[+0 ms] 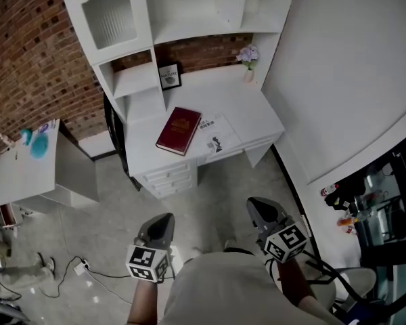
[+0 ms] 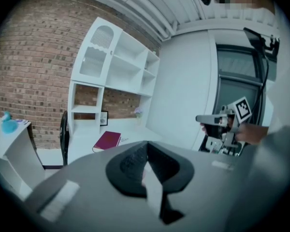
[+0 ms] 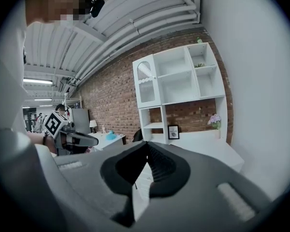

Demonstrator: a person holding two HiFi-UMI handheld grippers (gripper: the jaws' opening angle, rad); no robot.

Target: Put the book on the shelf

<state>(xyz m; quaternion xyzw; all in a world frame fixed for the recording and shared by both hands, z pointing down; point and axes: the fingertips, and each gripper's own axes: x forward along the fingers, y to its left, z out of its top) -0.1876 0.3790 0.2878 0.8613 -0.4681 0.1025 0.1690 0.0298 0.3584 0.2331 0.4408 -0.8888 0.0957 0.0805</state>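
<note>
Left gripper (image 1: 164,221) and right gripper (image 1: 257,205): both closed tight, empty, well apart from desk (image 1: 257,117). Book (image 1: 178,131) lies flat there. Risk: 2 unopened jaws shove it off the edge.

Looks along the right tool (image 3: 146,145), jaws pressed together on nothing. Faces a white shelf unit (image 3: 179,81) against a brick wall (image 3: 111,95), above a white worktop (image 3: 210,151) carrying a framed picture (image 3: 173,132) and flowers (image 3: 214,121). Catches the left tool (image 3: 87,140) at far left, marker cube (image 3: 54,123) uppermost. Finds a blue object (image 3: 111,135) on a side worktop (image 3: 106,140) between them.
</note>
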